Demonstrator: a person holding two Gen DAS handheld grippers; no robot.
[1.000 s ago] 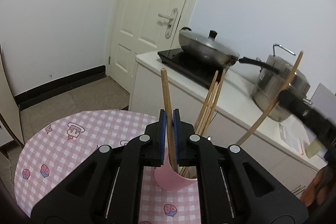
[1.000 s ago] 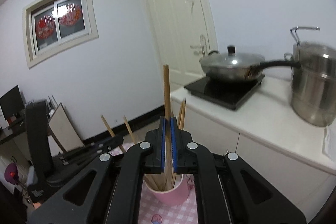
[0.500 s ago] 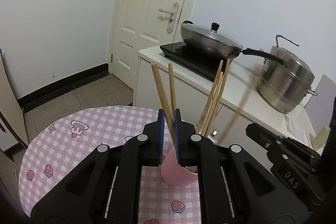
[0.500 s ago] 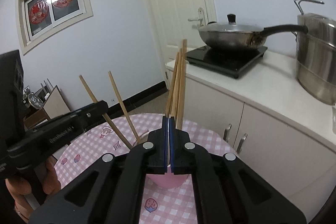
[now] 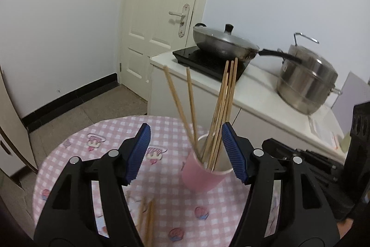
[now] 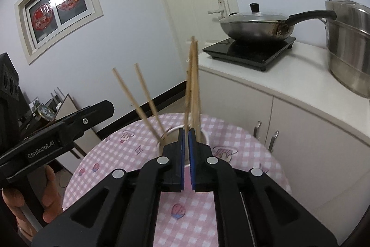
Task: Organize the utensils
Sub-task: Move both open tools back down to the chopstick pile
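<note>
Chopsticks (image 5: 219, 112) stand in the pink cup (image 5: 201, 177) on the checked table (image 5: 111, 140); two more (image 5: 148, 219) lie loose near me. My left gripper (image 5: 185, 149) gapes empty, the right gripper (image 6: 186, 154) is pinched closed on nothing. I judge I should drop low and take one loose stick mid-shaft.

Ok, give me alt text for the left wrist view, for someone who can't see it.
The left gripper is open in front of a pink cup holding wooden chopsticks on a pink checked table. More chopsticks lie on the table closer to the camera.
</note>
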